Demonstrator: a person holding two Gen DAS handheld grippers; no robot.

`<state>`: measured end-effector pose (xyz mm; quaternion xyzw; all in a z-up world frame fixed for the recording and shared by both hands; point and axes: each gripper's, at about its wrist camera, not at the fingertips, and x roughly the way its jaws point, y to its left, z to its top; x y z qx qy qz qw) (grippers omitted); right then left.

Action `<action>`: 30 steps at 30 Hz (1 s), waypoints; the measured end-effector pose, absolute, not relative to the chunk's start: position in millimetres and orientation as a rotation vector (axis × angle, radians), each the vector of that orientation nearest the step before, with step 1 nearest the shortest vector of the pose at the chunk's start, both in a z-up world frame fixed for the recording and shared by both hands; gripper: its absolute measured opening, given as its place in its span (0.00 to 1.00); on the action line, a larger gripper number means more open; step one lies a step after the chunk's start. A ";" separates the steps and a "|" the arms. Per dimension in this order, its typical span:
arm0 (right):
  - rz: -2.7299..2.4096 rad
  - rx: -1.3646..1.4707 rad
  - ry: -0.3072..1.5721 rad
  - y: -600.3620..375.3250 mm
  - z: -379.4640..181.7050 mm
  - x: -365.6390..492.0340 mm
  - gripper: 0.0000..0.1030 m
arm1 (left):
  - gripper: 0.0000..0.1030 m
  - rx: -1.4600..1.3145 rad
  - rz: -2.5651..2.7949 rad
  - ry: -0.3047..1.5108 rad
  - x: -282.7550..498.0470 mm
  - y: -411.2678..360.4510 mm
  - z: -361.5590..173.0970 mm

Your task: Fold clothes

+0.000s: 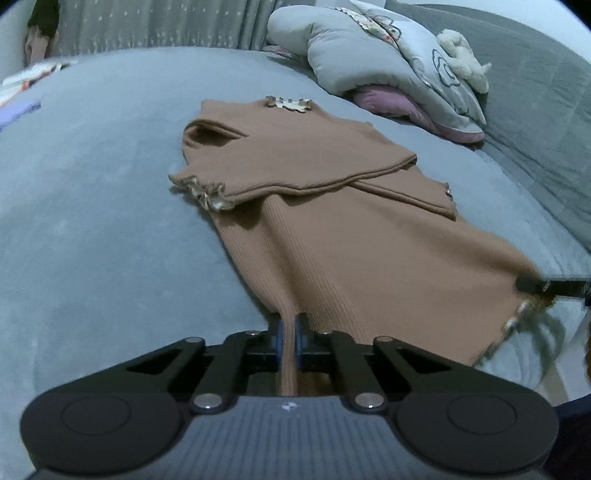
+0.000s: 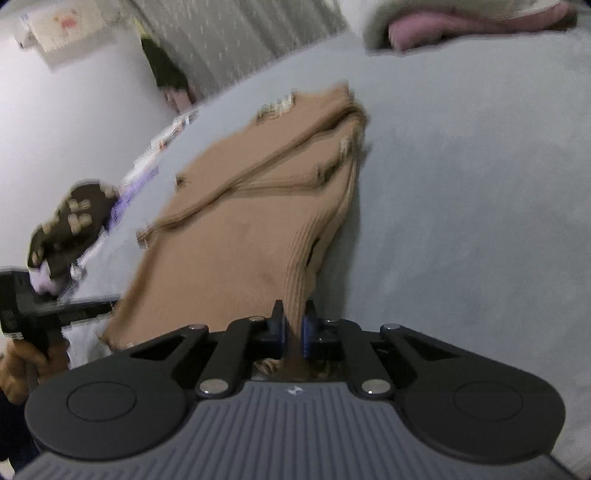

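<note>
A brown ribbed top (image 1: 332, 229) with frilled cuffs lies on the grey-blue bed, both sleeves folded across its chest. My left gripper (image 1: 290, 326) is shut on a pinch of its near hem, the cloth running back between the blue pads. In the right wrist view the same brown top (image 2: 236, 236) stretches away from me, and my right gripper (image 2: 293, 325) is shut on the other corner of the hem. The right gripper's finger (image 1: 546, 286) shows at the far right edge of the left wrist view. The left gripper (image 2: 66, 310) and the hand holding it appear at the left of the right wrist view.
A rumpled grey duvet (image 1: 388, 62) with a pink lining and a white plush toy (image 1: 461, 55) is heaped at the back right. Folded items (image 1: 22, 92) lie at the bed's far left edge. A grey curtain (image 1: 155, 26) hangs behind the bed (image 1: 92, 221).
</note>
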<state>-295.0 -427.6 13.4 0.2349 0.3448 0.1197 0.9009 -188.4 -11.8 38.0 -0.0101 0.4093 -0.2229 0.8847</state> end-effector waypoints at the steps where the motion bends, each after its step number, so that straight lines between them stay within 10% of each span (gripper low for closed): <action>1: 0.244 0.488 0.696 -430.9 17.3 -296.2 0.09 | 0.04 -0.035 -0.467 0.849 -189.8 -8.9 42.4; 15: 0.334 0.406 0.719 -446.5 40.7 -299.2 0.18 | 0.04 -0.219 -0.471 0.892 -179.6 55.0 81.2; 22: 0.253 0.472 0.792 -464.1 22.4 -292.8 0.40 | 0.06 -0.215 -0.437 0.906 -171.8 64.3 76.5; 30: 0.238 0.571 0.849 -455.4 -10.3 -283.9 0.45 | 0.41 -0.239 -0.452 0.966 -165.0 49.3 34.0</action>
